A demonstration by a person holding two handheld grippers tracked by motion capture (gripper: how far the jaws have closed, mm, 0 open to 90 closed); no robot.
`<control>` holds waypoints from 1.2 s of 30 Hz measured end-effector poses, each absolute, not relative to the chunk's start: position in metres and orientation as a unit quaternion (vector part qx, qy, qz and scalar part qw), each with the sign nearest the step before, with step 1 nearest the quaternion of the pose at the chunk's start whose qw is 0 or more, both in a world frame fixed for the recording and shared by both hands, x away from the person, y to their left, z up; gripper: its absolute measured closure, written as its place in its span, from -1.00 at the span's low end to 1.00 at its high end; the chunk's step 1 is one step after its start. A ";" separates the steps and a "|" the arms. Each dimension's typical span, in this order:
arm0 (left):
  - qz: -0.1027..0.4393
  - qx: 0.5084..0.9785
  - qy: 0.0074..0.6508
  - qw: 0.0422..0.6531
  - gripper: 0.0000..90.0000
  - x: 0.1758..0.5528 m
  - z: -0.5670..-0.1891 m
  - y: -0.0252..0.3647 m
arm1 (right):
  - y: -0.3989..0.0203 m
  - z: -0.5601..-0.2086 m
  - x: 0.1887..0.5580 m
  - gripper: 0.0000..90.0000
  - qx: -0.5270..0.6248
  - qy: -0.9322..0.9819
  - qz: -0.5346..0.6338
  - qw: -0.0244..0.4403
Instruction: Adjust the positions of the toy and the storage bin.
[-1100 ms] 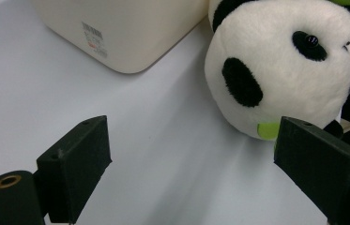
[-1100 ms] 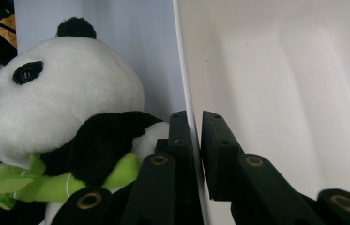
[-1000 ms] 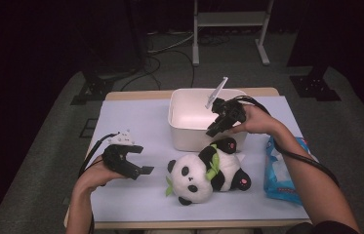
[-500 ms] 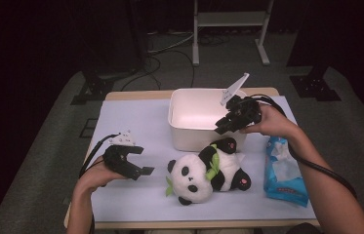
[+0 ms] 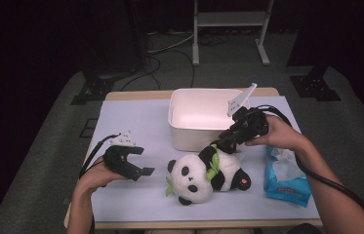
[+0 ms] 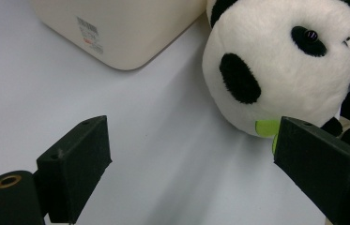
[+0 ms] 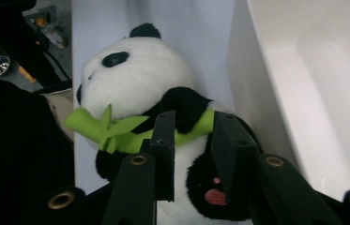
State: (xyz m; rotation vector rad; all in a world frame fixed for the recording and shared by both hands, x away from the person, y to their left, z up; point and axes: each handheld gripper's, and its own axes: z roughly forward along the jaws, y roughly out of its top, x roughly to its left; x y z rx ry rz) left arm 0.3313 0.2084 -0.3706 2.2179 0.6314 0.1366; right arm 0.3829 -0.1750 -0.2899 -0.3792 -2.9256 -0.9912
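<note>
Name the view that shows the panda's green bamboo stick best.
The right gripper view: the bamboo stick lies large across the panda. The high view shows small green bits; the left gripper view, one tip.

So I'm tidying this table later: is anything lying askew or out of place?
The panda plush lies tipped on its back beside the white bin, not upright. The tissue pack sits near the table's right edge. Nothing spilled or damaged.

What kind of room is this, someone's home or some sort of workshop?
Probably a lab or recording studio: a dark room, loose black cables across grey carpet, a metal stand, and a small lit table covered in pale blue sheet.
</note>
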 end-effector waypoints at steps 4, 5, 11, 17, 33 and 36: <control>0.055 0.879 0.250 0.403 -0.78 0.331 -0.371 0.209 | -0.174 -0.296 0.375 0.54 -0.113 -0.941 -0.317 0.027; 0.055 0.879 0.250 0.403 -0.78 0.331 -0.371 0.209 | -0.174 -0.298 0.374 0.54 -0.110 -0.942 -0.314 0.030; 0.056 0.879 0.250 0.403 -0.78 0.331 -0.370 0.210 | -0.171 -0.305 0.366 0.53 -0.098 -0.944 -0.312 0.047; 0.054 0.879 0.251 0.402 -0.78 0.331 -0.371 0.209 | -0.169 -0.309 0.359 0.51 -0.093 -0.945 -0.307 0.058; 0.055 0.878 0.250 0.404 -0.78 0.330 -0.369 0.212 | -0.151 -0.321 0.353 0.34 -0.070 -0.952 -0.284 0.090; 0.055 0.878 0.250 0.405 -0.78 0.330 -0.369 0.212 | -0.148 -0.324 0.352 0.32 -0.067 -0.954 -0.278 0.094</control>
